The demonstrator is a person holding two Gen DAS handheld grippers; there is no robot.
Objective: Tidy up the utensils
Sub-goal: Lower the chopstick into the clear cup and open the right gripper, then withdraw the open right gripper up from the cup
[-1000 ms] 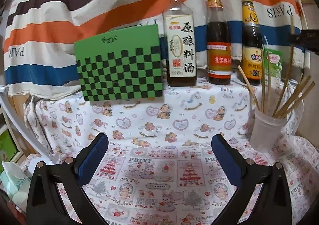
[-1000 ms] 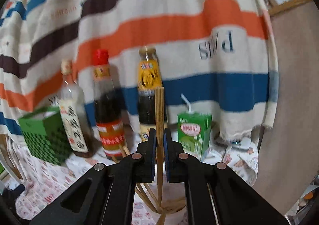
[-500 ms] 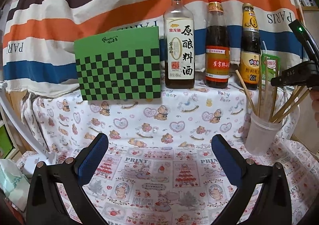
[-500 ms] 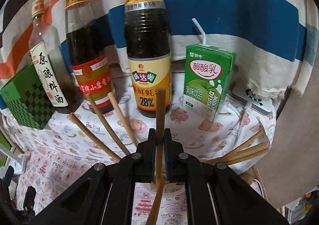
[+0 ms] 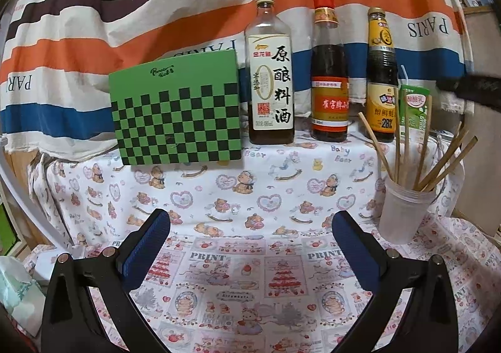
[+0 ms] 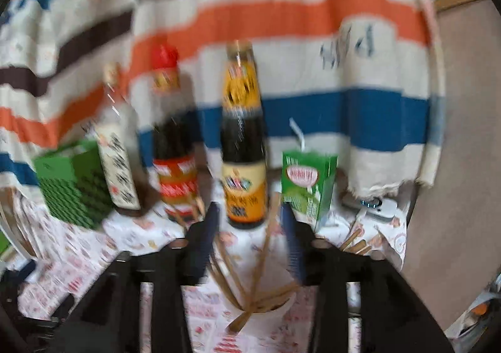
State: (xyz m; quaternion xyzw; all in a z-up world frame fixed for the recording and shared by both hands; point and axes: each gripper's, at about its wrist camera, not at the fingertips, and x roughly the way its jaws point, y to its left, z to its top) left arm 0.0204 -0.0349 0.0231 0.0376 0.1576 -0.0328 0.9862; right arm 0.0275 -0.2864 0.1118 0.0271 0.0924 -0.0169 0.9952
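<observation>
Several tan wooden chopsticks (image 5: 438, 170) splay in the cup (image 5: 404, 215); right gripper (image 6: 250, 237) opening, gripping none.

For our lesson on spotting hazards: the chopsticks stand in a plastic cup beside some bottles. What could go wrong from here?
1. The right gripper is opening right above the cup; its fingers could snag a leaning chopstick and tip the light cup.
2. The chopsticks splay outward, so one could be flicked out.
3. The green drink carton and the yellow-labelled bottle stand close behind and could be knocked.

wooden chopsticks (image 5: 432, 165) splayed upright, translucent cup (image 5: 404, 212)
</observation>
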